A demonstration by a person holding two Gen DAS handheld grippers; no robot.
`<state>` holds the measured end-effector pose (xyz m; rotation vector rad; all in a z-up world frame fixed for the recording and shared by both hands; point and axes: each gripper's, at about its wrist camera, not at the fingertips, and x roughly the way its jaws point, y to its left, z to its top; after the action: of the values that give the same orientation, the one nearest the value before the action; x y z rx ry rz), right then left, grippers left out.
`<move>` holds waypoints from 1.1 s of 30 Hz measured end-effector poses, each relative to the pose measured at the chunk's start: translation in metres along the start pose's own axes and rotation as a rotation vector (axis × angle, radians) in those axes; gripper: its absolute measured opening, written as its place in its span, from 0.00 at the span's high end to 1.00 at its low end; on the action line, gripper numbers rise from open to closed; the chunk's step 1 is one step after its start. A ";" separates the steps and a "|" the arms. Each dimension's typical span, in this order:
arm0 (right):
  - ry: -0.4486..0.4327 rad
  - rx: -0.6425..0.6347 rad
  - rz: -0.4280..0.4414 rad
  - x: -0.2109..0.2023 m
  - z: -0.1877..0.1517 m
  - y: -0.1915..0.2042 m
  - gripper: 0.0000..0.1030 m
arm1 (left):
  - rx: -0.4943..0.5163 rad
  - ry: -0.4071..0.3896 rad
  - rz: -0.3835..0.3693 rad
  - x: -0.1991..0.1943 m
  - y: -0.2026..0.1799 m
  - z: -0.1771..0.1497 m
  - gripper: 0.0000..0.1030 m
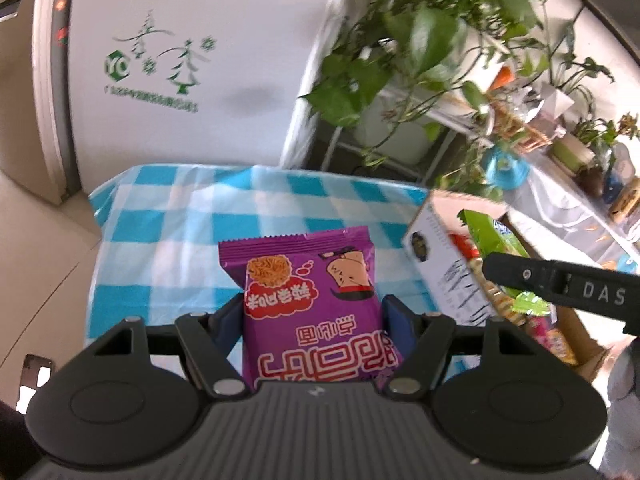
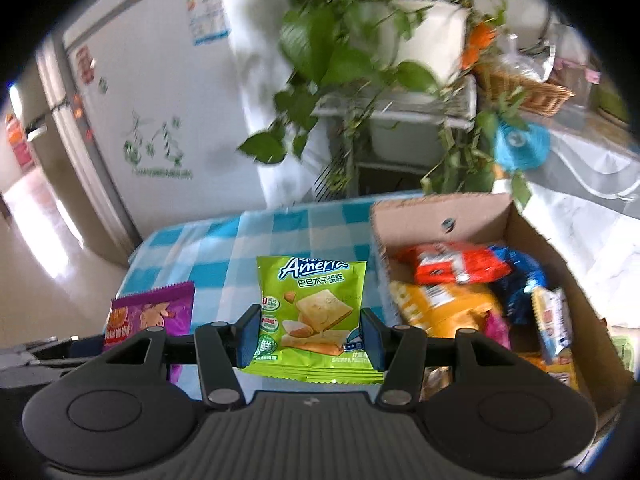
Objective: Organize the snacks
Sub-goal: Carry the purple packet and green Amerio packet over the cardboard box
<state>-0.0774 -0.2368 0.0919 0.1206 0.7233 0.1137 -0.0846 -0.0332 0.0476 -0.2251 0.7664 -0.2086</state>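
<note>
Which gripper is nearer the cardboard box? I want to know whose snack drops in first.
Right. The right gripper with the green packet is beside the cardboard box; the left gripper with the purple packet is farther away.

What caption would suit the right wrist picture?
Right gripper holds a green snack packet beside a cardboard box of snacks, over a checked cloth.

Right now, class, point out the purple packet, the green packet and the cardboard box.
purple packet [image 1: 310, 304], left wrist view, printed front.
green packet [image 2: 316, 312], right wrist view, cake picture.
cardboard box [image 2: 436, 210], right wrist view, inner back wall.
</note>
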 end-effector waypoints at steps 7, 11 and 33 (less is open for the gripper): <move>-0.098 0.123 -0.047 -0.026 0.017 -0.046 0.43 | 0.026 -0.005 -0.090 0.007 -0.044 0.013 0.31; -0.147 0.196 -0.079 -0.041 0.020 -0.073 0.43 | 0.042 -0.006 -0.138 0.013 -0.070 0.020 0.31; -0.166 0.533 -0.204 -0.050 0.007 -0.158 0.42 | 0.160 0.077 -0.300 0.061 -0.179 0.021 0.30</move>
<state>-0.1001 -0.4003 0.1059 0.5572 0.5819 -0.2852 -0.0454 -0.2182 0.0714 -0.1802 0.7862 -0.5633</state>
